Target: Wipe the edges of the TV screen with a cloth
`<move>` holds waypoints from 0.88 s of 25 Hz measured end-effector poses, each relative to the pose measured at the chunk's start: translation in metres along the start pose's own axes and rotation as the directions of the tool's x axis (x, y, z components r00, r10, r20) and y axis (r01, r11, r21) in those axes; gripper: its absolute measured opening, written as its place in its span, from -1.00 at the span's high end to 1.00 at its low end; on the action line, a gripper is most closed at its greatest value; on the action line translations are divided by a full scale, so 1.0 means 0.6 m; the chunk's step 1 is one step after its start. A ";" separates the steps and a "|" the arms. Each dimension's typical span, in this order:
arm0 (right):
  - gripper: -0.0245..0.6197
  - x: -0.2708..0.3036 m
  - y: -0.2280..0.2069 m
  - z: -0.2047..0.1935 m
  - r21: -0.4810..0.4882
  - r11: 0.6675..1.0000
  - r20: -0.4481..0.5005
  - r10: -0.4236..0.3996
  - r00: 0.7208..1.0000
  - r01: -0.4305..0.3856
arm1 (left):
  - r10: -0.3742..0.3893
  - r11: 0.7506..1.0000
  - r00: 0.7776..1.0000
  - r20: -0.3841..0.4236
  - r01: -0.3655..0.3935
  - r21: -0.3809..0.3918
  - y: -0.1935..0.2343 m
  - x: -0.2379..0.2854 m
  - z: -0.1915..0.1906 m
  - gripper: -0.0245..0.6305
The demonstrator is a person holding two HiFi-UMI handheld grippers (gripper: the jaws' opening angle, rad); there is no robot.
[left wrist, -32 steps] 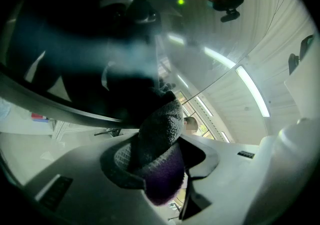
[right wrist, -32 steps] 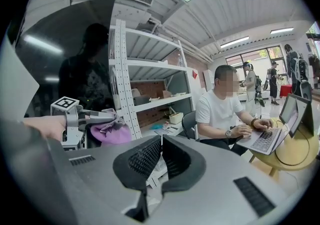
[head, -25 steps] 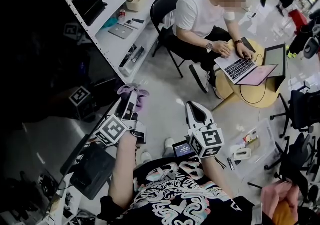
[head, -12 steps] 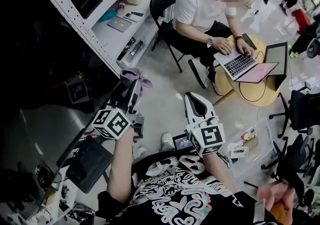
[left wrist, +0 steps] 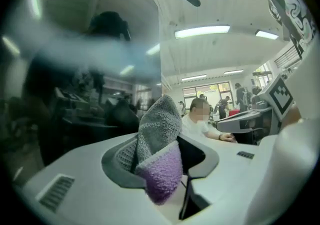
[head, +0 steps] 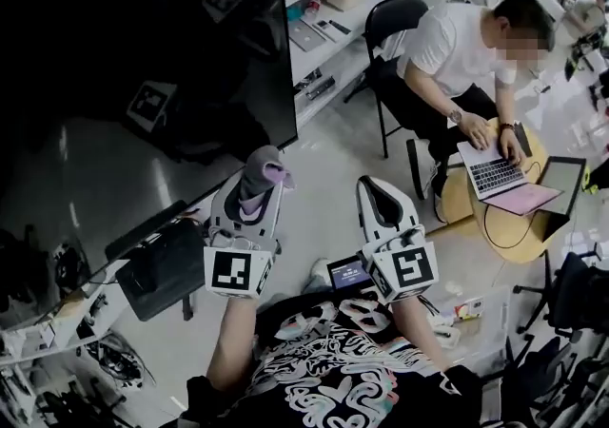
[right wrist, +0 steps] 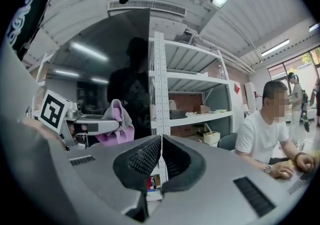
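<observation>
so, i judge this to be the approach to a wiping pass rather than the wipe itself. my left gripper (head: 249,198) is clenched on the cloth (head: 259,169) and hangs just below the lower right corner of the tv screen (head: 143,55). the cloth is near that corner, but i cannot tell that it touches the frame. my right gripper (head: 373,190) is well apart from the screen, with its jaws pressed together on nothing. the next move, as i see it, calls for bringing the cloth tip onto the edge, then sliding along the border with light, steady pressure so the wad does not slip out. the cloth is a fluffy microfibre, grey on one face and purple on the other. it is folded into a bunch that pokes out past the jaw tips, so there is soft material to lead with.
</observation>
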State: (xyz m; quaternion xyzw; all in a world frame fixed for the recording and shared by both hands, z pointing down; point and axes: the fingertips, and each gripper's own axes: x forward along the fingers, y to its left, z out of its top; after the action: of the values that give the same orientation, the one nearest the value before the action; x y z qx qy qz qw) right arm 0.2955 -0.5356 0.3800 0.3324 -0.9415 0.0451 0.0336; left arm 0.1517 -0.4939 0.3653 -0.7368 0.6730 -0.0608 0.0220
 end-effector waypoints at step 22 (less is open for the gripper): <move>0.83 -0.200 0.293 -0.032 -0.131 0.966 -0.006 0.225 0.974 -0.224 | 0.504 0.862 0.863 -0.019 -0.504 -0.041 0.014 -0.525 -0.032 0.36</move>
State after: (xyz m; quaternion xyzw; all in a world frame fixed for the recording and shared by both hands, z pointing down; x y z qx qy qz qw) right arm 0.2787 -0.3224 0.3770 0.2208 -0.9742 -0.0145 0.0456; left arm 0.1136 -0.1806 0.3642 -0.5354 0.8434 -0.0407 0.0182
